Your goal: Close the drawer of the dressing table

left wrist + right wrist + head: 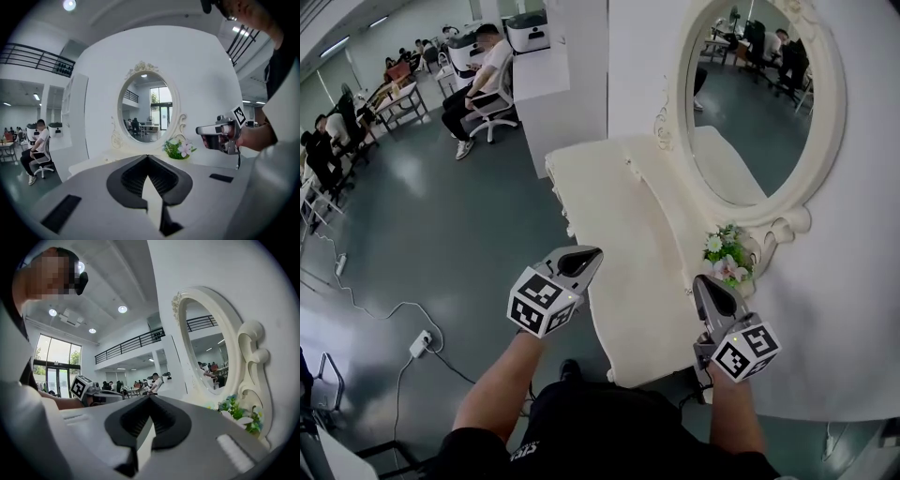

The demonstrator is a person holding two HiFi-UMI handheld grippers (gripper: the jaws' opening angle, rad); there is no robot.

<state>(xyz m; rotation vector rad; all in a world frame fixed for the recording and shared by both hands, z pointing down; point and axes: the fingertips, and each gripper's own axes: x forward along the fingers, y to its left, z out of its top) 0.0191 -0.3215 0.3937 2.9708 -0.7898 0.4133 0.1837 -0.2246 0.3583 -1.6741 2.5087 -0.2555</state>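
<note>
Left gripper (589, 255) hangs at the dressing table's (619, 220) left edge, jaws closed, nothing in them. Table stands between the grippers, against the white wall under the mirror (759, 103); drawer can't be made out from above. Right gripper (707, 283) is beside the flowers (727, 255), jaws closed, empty.

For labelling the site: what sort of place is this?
Probably a large open office or lab hall, not a home: a seated person on an office chair, a mezzanine railing above, and the dressing table on bare grey floor.
</note>
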